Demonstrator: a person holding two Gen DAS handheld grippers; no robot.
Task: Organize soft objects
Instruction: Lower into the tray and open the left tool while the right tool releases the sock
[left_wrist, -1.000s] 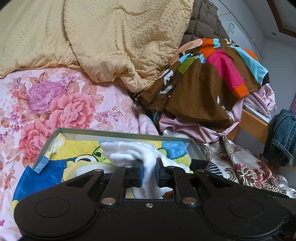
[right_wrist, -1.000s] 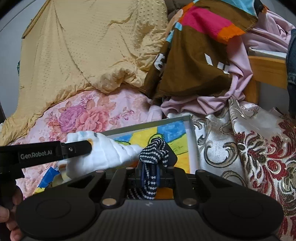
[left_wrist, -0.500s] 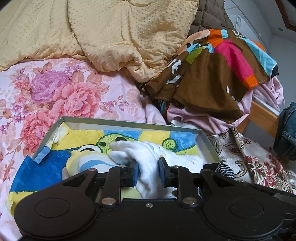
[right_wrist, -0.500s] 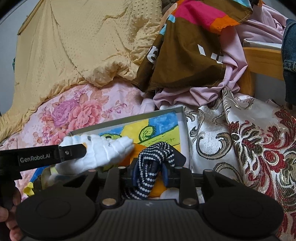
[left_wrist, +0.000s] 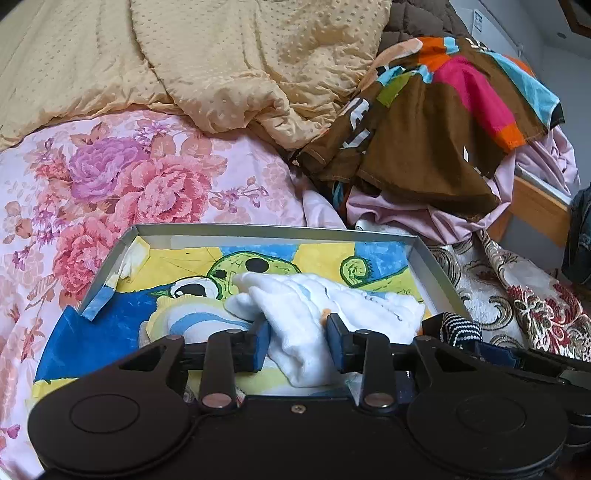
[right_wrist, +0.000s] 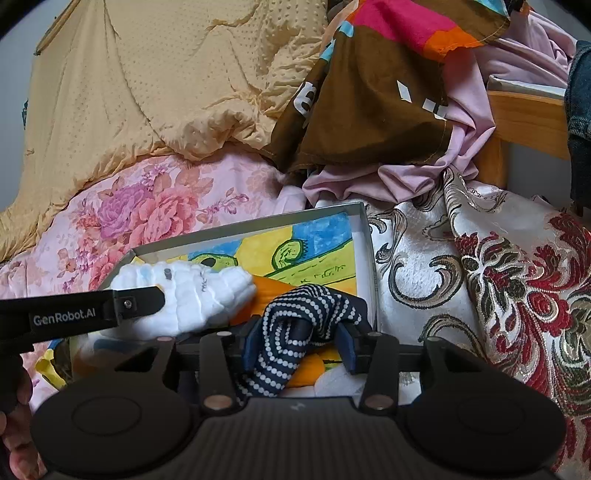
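- Spreading apart, the jaws of the left gripper (left_wrist: 297, 343) now stand wider than half a second ago, and the white cloth (left_wrist: 314, 314) bulges loosely between them, so the grip looks released or nearly so.
- Doing the same, the right gripper (right_wrist: 297, 349) has its blue pads set well apart, with the dotted navy cloth (right_wrist: 295, 332) draped between them and no longer pinched as it was a second ago.
- Both cloths now sit low in the box (left_wrist: 258, 232): the white one lies bunched on the painted lining near the middle, and the navy one lies toward the right wall, close to the corner.
- Compared with a second ago, the two bundles have come down from above the rim to rest inside it, the white one just left of the navy one.
- Around the box lie the floral sheet (left_wrist: 129, 177), the yellow quilt (left_wrist: 221, 66) and a heap of clothes (left_wrist: 443, 122), all unmoved.
- My reading is that this is the drop-off for both pieces; what remains is to back the grippers out cleanly without snagging fabric, then fetch whatever loose soft items are left.
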